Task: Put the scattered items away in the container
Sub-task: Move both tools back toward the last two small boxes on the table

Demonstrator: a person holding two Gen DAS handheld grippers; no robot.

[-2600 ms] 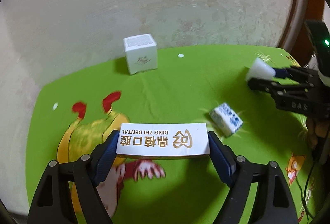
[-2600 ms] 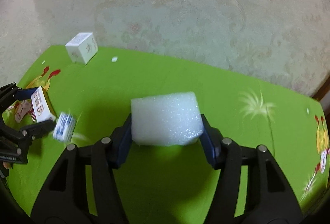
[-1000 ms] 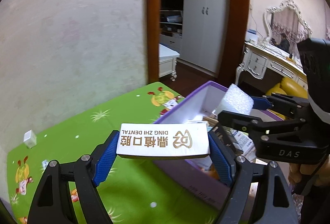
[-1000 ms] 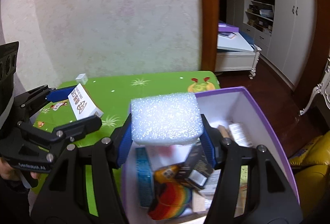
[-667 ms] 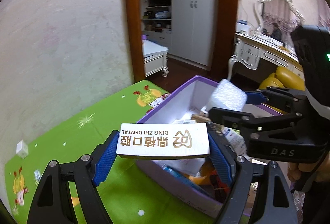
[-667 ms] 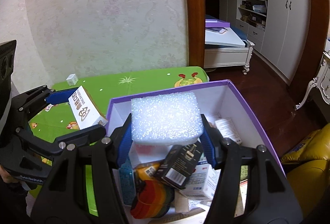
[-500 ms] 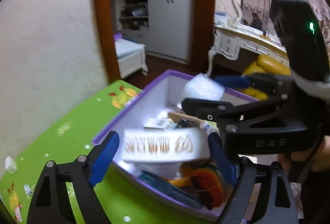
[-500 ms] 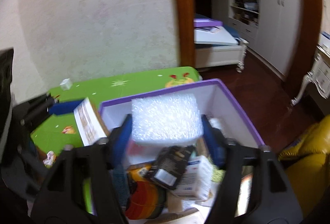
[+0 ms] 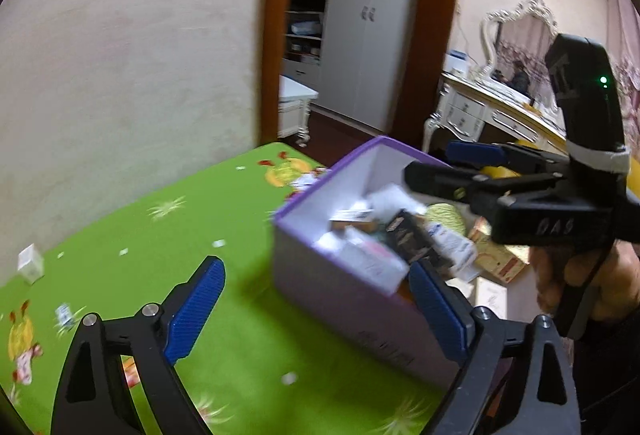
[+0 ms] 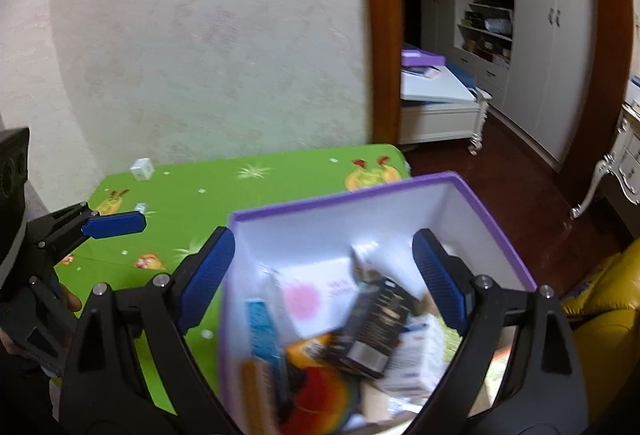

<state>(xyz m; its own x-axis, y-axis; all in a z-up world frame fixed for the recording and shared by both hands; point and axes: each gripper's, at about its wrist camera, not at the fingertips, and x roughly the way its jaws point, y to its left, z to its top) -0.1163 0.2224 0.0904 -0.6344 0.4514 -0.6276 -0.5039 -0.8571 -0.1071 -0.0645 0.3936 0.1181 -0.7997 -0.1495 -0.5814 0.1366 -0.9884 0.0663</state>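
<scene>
The purple-rimmed container [image 10: 384, 199] stood at the right end of the green counter [image 9: 160, 235], crammed with boxes (a black carton [image 10: 372, 327] on top). Over it the right tool [image 10: 324, 275] was spreading its jaws, nothing between them. The left tool [image 9: 316, 311], beside the container's near wall, was likewise widening, empty. A small white box [image 9: 30, 262] lay well apart by the wall.

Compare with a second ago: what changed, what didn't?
Both loads were let go. The left tool dropped its white carton, the right tool its foam block; both jaws are opening with nothing between them. The purple box stays on the green mat, and the small white cube remains by the wall.
</scene>
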